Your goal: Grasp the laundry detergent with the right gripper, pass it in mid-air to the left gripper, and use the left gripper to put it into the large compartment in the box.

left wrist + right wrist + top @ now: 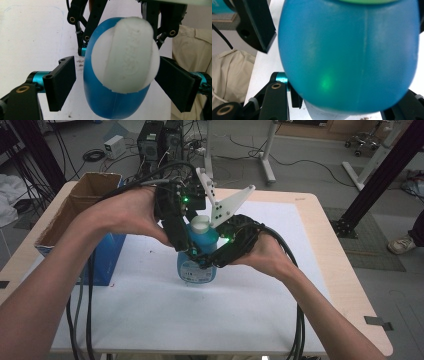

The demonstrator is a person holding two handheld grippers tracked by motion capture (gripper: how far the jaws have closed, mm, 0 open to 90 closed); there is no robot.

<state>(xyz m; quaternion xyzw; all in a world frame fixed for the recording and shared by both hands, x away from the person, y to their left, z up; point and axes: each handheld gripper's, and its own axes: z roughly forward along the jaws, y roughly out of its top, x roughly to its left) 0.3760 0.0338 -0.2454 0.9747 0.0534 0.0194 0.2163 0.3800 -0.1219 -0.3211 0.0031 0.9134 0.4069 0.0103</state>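
Observation:
A blue bottle (197, 266) with a white cap (200, 224) stands upright on the white mat (150, 300). My right gripper (206, 258) comes in from the right and is shut on the bottle's body. In the right gripper view the blue body (349, 55) bulges between the jaws, hiding the pads. My left gripper (192, 238) reaches down from the upper left over the bottle's top. In the left gripper view its jaws stand on either side of the cap (125, 55). A gap shows beside the left fingertip (62, 82), so the left gripper (117, 82) is open.
A tall cardboard box (75, 215) with a blue side stands on the table's left part. The wooden table edge (345, 285) runs along the right. Computers and cables lie on the floor behind, and black frame posts stand at both sides.

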